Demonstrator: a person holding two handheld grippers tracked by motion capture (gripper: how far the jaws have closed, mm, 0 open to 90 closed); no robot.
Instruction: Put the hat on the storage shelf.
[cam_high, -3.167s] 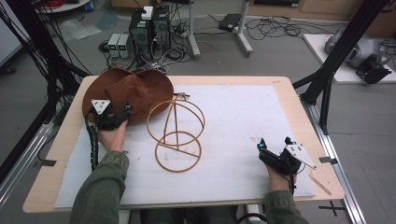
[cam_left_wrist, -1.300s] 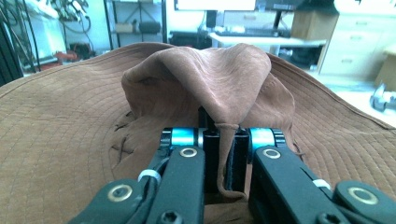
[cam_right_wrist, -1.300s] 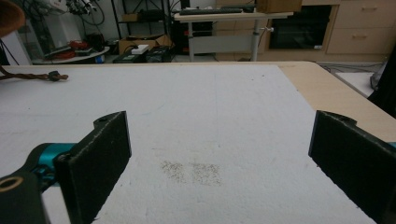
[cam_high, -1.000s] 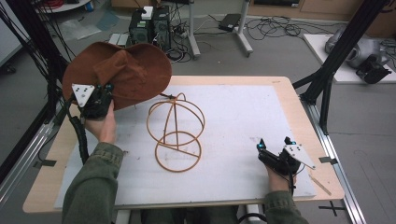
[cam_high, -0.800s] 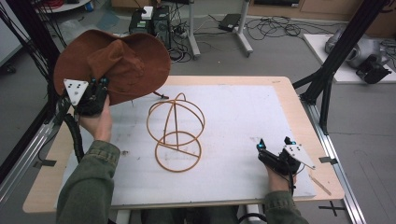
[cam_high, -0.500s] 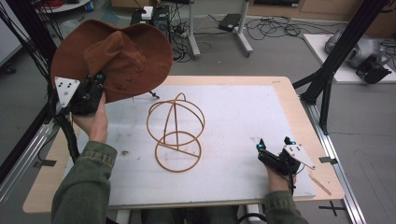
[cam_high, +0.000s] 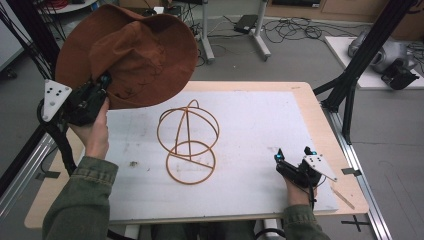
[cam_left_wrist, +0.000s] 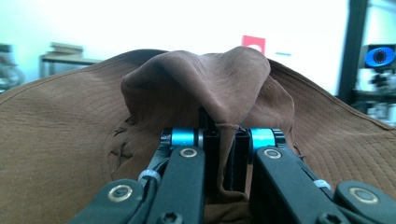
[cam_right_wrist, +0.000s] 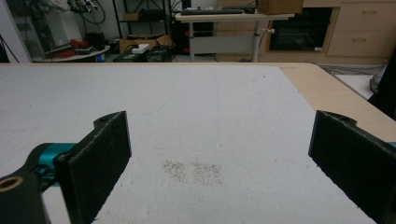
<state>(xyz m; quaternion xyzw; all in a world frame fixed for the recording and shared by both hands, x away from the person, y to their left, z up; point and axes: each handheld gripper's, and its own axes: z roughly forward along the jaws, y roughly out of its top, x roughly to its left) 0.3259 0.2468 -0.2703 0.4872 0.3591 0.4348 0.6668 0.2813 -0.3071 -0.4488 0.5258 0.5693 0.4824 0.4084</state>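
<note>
Above the table's far left corner, in the high view, the left gripper (cam_high: 95, 92) holds a brown hat (cam_high: 130, 52) aloft by its brim, the crown tilted toward the camera. The hat hangs clear of the table (cam_high: 310, 107), up and to the left of an orange wire stand (cam_high: 187, 142) that sits upright on the white mat (cam_high: 260, 135) near the centre. The right gripper (cam_high: 292, 157) rests low at the mat's near right corner, well apart from the stand, holding nothing.

In the left gripper view, the jaws are drawn close together with a fold of the hat's fabric pinched between them. The crown (cam_left_wrist: 201, 88) bulges up directly behind the pinch and the brim spreads to both sides. The grip takes in a narrow pleat only.

In the right gripper view, the jaws stand wide apart over bare mat, with nothing between them.

Risk assessment, as judgement: the likely aim is to seat the hat on the stand. The soft fabric could slip out of so small a pinch. The stand looks light and is unsecured, so a brim catching its top loop could tip or drag it, since the right gripper is not steadying it.
</note>
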